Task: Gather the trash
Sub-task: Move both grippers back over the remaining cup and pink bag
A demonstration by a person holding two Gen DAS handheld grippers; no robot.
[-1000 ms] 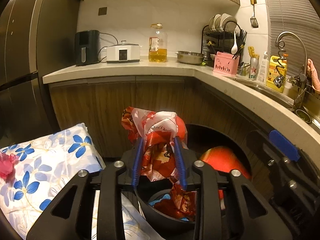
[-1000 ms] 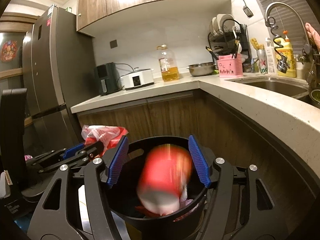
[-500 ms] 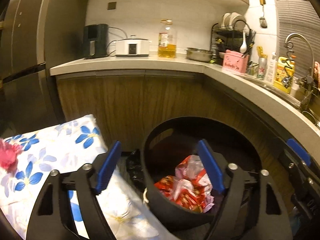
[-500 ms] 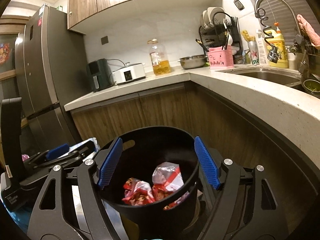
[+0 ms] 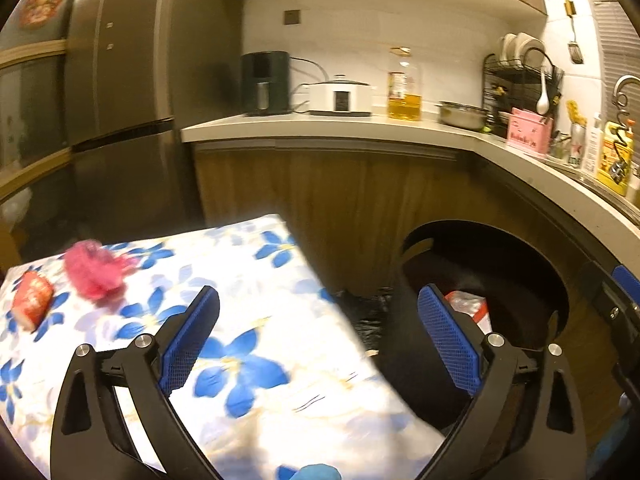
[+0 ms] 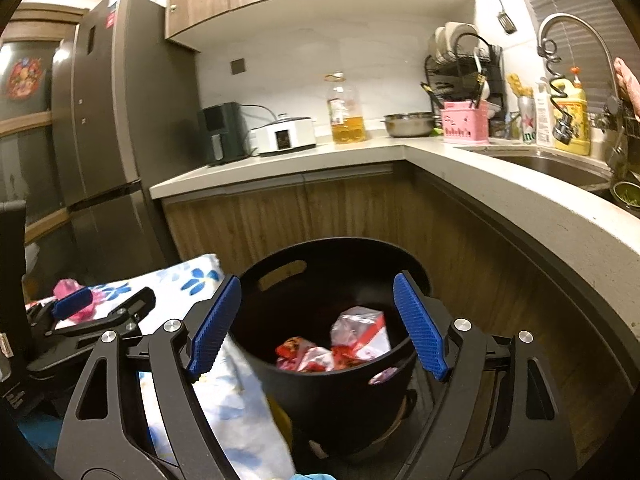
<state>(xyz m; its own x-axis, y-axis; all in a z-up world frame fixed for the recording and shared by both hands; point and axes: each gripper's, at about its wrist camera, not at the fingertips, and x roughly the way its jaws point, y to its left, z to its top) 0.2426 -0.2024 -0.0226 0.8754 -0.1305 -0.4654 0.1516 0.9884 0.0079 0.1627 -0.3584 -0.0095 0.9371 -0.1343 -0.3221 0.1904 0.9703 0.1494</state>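
Observation:
The black bin [image 6: 340,400] stands on the floor below the counter, with crumpled red and white wrappers [image 6: 360,330] lying inside. My right gripper [image 6: 318,286] hovers over the bin's mouth, its jaws opening with nothing between them. My left gripper [image 5: 318,304] is out over the flower-print tablecloth [image 5: 248,360], its jaws also opening and empty. On the cloth at far left lie a pink crumpled wad [image 5: 96,272] and a red wrapper [image 5: 32,298]. In the left wrist view the bin's rim [image 5: 520,236] is at the right. In the right wrist view the left gripper [image 6: 104,304] shows at the left.
The curved counter [image 6: 500,200] wraps round behind and right of the bin, carrying an oil bottle [image 6: 346,112], a white cooker [image 6: 284,136], a steel bowl [image 6: 408,124] and a pink caddy [image 6: 464,122]. A tall fridge [image 5: 120,120] stands at the left. The sink [image 6: 560,166] is far right.
The left gripper let a red and white bag drop into the bin, then swung left over the tablecloth with its jaws widening. A red cup fell from the right gripper into the bin.

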